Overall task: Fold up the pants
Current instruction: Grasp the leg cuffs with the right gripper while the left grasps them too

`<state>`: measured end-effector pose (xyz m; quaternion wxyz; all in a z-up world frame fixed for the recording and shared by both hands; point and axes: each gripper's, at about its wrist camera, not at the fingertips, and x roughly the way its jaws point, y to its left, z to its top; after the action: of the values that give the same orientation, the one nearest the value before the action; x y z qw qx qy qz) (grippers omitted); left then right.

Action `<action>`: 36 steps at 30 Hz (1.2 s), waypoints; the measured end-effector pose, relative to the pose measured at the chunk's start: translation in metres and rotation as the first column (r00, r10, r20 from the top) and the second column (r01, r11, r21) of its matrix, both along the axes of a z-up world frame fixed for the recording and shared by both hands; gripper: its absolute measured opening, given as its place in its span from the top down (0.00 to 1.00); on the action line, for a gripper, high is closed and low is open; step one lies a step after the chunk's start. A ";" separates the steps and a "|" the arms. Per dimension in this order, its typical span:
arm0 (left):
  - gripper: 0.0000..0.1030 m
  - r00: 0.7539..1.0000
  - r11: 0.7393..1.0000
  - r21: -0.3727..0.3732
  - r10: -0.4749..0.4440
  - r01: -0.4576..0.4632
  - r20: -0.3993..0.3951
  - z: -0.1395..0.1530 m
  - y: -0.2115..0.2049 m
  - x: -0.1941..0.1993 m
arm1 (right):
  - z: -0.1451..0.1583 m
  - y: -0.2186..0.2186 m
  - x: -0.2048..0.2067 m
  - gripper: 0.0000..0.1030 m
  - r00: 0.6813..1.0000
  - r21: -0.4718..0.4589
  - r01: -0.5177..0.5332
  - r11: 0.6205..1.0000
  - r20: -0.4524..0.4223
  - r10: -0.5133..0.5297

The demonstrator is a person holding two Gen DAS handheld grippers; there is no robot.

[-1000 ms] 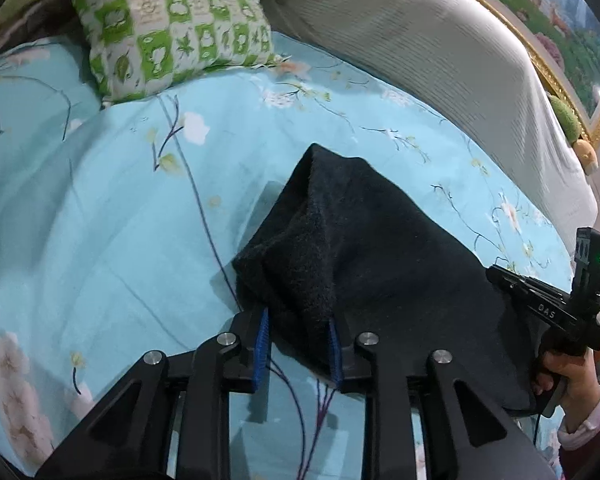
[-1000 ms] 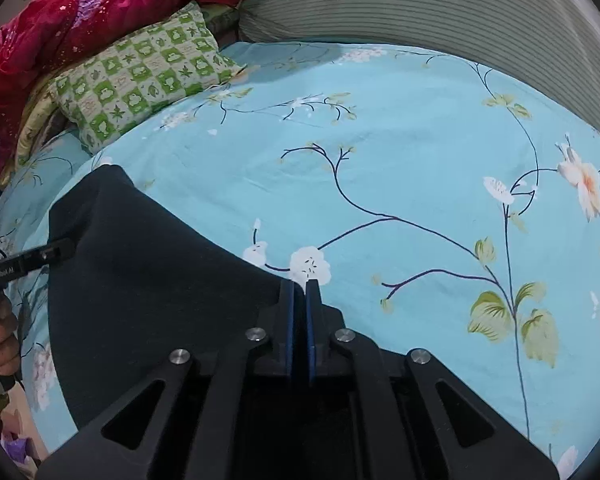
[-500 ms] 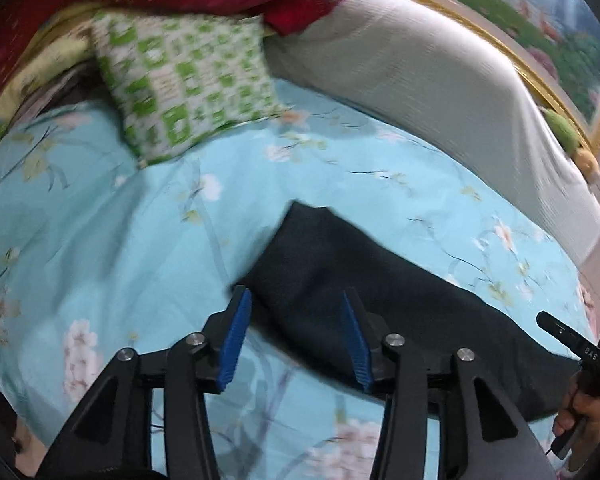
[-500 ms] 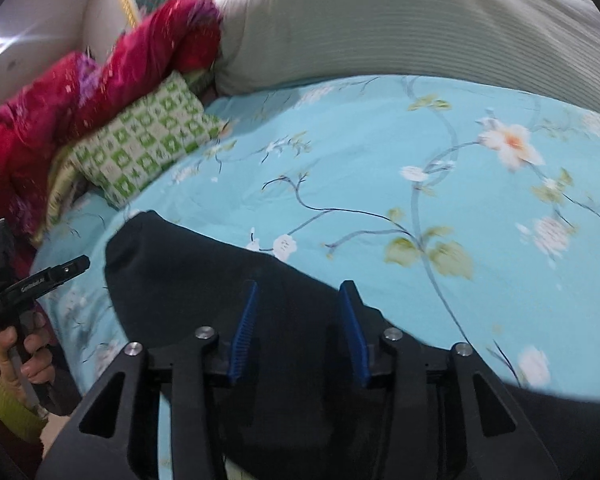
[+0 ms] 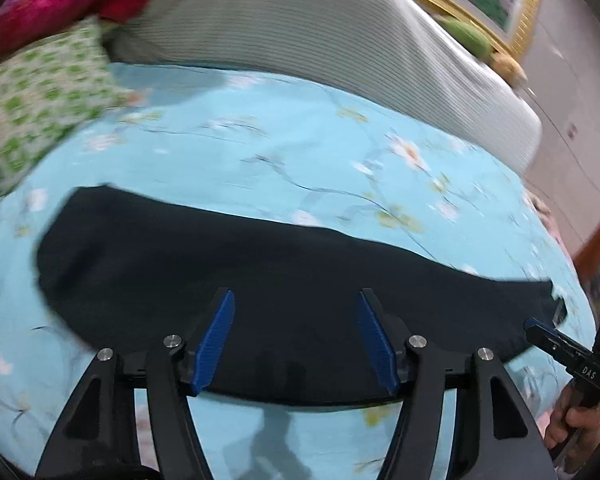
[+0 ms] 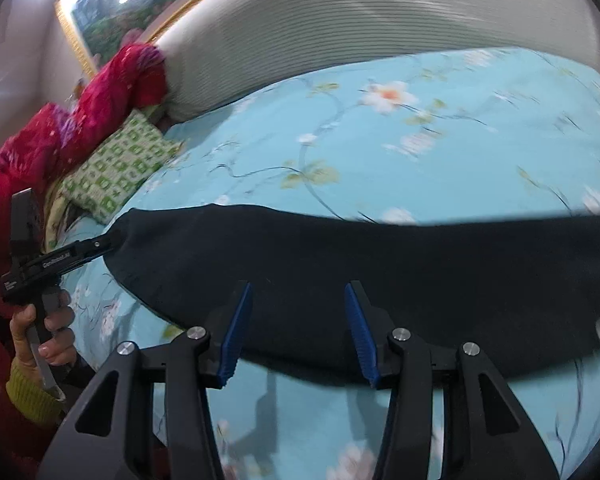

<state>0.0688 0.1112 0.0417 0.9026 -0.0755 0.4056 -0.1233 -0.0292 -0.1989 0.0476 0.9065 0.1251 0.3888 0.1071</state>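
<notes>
Now, pants: the pants [image 5: 284, 272] lie flat as one long dark band across the blue sheet [image 5: 300, 152], near its front edge, so a further fold can likely start from a smooth strip.
Left gripper: the left gripper [image 5: 296, 336] hangs over the near edge of the pants, jaws spread wide, nothing between them; free to pick a new hold.
Right gripper: the right gripper [image 6: 298, 328] hangs over the near edge of the pants too, jaws spread, holding nothing.
Pillow: the green pillow [image 6: 116, 168] sits beyond the left end of the pants, apart from them.
Blanket: the grey blanket [image 5: 324, 44] lies well behind the pants, out of the way.
Judgement: folding seems partly done; the strip looks ready to be halved.
</notes>
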 end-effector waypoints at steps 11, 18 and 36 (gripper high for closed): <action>0.31 0.941 0.937 0.091 -0.336 0.338 -0.033 -0.001 -0.127 -0.001 | 0.004 -0.068 -0.050 0.52 0.974 0.026 0.227 0.973 0.010 -0.228; 0.31 0.880 0.871 0.128 -0.471 0.475 -0.066 -0.001 -0.183 0.007 | 0.001 -0.103 -0.067 0.52 0.939 0.053 0.343 0.938 0.009 -0.344; 0.28 0.677 0.675 0.098 -0.702 0.732 -0.221 -0.017 -0.326 0.058 | -0.027 -0.159 -0.072 0.52 0.848 0.303 0.522 0.798 -0.085 -0.523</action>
<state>0.1270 -0.2149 0.0249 0.7471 0.1612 0.4851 -0.4249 -0.1008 -0.3577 0.0210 0.8695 0.3699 0.3159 -0.0860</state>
